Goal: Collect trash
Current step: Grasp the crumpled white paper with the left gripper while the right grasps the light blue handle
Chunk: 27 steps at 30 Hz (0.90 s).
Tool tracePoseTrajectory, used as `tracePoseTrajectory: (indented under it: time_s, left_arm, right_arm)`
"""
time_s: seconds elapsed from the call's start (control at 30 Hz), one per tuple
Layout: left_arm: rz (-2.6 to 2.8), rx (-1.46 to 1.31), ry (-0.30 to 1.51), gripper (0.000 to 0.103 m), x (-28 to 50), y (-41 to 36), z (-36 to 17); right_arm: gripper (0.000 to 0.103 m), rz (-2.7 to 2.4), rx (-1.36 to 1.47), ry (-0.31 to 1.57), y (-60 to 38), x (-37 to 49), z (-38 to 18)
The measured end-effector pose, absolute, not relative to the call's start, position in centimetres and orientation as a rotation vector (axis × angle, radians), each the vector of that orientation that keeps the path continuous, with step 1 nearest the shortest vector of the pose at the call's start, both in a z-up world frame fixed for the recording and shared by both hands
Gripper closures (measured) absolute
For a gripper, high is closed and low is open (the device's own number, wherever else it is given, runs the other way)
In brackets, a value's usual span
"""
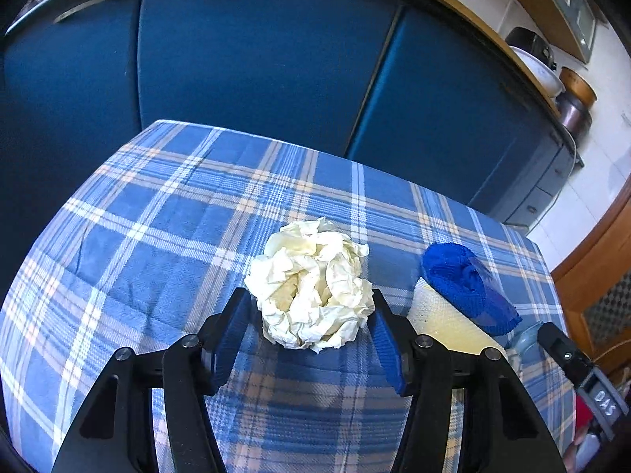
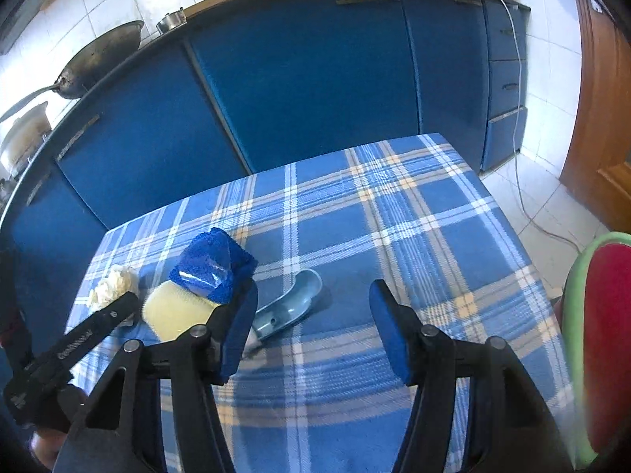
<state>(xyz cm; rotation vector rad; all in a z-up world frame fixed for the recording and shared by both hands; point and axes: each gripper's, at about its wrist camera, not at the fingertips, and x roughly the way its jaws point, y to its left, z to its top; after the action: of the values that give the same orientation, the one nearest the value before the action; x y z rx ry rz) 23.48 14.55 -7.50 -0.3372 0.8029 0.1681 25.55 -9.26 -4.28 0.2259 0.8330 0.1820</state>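
A crumpled white paper ball (image 1: 311, 287) lies on the blue plaid tablecloth (image 1: 157, 216). My left gripper (image 1: 307, 295) is open around the ball's near side; the right pad is at its edge, and a thin strip of cloth shows at the left pad. In the right wrist view the paper ball (image 2: 110, 287) is small at far left, behind the left gripper's finger (image 2: 98, 323). My right gripper (image 2: 315, 291) is open above the tablecloth (image 2: 414, 236) with nothing held. A blue-grey plastic piece (image 2: 288, 307) lies by its left finger.
A cream roll (image 1: 445, 319) capped with blue towelling (image 1: 469, 287) lies right of the ball. Blue cabinet doors (image 1: 256, 59) stand behind the table. A wok (image 2: 98, 59) rests on the counter. A red thing with a green rim (image 2: 603, 335) is at the right.
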Motion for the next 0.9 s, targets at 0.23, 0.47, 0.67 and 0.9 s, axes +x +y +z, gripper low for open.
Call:
tracePoseTrajectory:
  time_s: [0.23, 0.47, 0.67, 0.9]
  left_arm:
    - [0.168, -0.327, 0.807, 0.048, 23.5, 14.4, -7.5]
    - [0.167, -0.326, 0.807, 0.052, 23.6, 14.3, -7.5]
    - [0.155, -0.337, 0.803, 0.056, 23.5, 14.5, -7.5]
    - [0.107, -0.330, 0.798, 0.057, 23.5, 14.2, -7.3]
  right_arm:
    - [0.066, 0.245, 0.269, 0.874, -9.3, 26.0, -5.4]
    - [0.092, 0.263, 0.375, 0.885, -10.7, 26.2, -6.1]
    - [0.094, 0.255, 0.336, 0.837, -10.4, 25.1, -5.1]
    - [0.098, 0.256, 0.318, 0.801, -10.2, 22.8, -3.6]
